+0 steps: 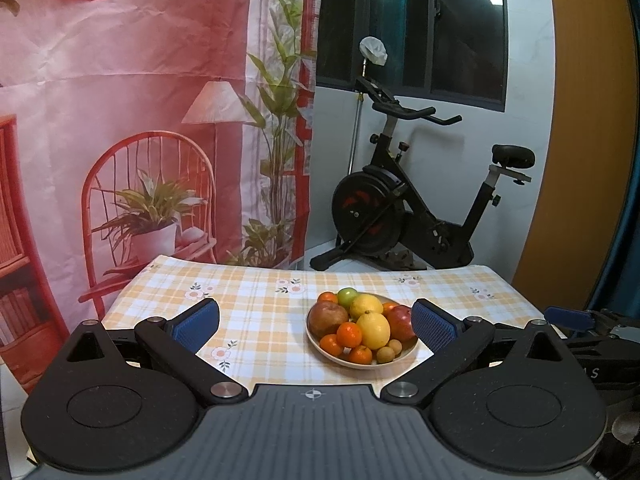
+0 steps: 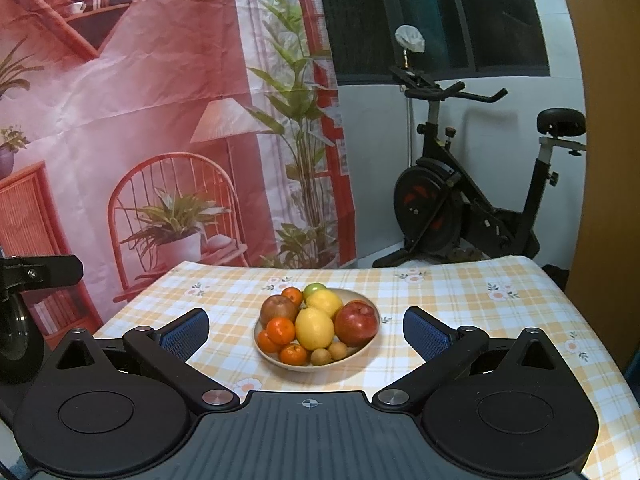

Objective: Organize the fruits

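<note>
A: Start with the big things. What lies ahead of the tools?

B: A table under a checked cloth [image 2: 460, 304] runs forward from both grippers. Beyond its far edge hang a printed backdrop [image 1: 140, 120], ahead and to the left, and an exercise bike [image 2: 460, 200], ahead and to the right.

A: And the fruit?

B: All of it sits heaped in one plate [image 2: 272, 358]; none lies loose on the cloth. From the right gripper [image 2: 306, 330] the plate is dead ahead, centred between the fingers. From the left gripper [image 1: 316, 324] it lies ahead but toward the right finger, whose pad partly overlaps the plate's edge in that view.

A: So which hand is better placed?

B: The right one, I judge; it faces the heap squarely. The left would have to swing rightward.

A: How do the jaws stand?

B: Both pairs are spread wide, with nothing between them.

A: What is in the heap, big to small?

B: A red apple [image 2: 357, 322] right of centre, a brownish apple [image 2: 278, 307] to the left, two lemons [image 2: 315, 328], the nearer standing with its long axis upright, a green fruit [image 2: 313, 289] at the back, several tangerines [image 2: 281, 330], and small brown round fruits [image 2: 321, 356] nearest the tool.

A: Sorted already, or waiting?

B: Gathered in one plate fits either; I cannot tell.
</note>
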Demonstrator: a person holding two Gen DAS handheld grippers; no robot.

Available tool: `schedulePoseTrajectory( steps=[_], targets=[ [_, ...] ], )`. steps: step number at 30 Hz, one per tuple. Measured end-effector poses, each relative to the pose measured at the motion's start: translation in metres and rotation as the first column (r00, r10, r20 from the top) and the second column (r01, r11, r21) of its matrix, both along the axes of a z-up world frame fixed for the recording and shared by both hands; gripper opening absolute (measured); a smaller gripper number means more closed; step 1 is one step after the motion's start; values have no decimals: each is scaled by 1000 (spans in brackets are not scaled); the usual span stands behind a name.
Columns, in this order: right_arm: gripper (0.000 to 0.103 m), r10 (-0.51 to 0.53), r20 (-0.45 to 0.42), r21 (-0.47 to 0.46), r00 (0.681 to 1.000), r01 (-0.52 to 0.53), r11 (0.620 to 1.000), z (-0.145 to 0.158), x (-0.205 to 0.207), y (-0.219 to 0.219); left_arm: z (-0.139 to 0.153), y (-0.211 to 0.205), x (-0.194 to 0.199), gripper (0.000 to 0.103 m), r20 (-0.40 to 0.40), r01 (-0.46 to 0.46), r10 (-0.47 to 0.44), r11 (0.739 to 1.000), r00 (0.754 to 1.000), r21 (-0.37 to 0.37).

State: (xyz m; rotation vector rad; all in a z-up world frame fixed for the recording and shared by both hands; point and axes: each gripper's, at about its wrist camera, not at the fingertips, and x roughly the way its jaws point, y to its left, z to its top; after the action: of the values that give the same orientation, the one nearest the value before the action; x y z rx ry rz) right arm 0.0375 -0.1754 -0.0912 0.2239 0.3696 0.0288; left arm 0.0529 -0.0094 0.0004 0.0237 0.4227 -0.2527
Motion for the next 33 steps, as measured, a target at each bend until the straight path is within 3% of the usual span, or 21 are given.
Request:
schedulePoseTrajectory(
  steps=[33],
  targets=[
    [103,0,1,1,1000,0,1000,0,-1,-1,0,4,-1,103,-6,-15,15,1000,1000,0]
  ],
)
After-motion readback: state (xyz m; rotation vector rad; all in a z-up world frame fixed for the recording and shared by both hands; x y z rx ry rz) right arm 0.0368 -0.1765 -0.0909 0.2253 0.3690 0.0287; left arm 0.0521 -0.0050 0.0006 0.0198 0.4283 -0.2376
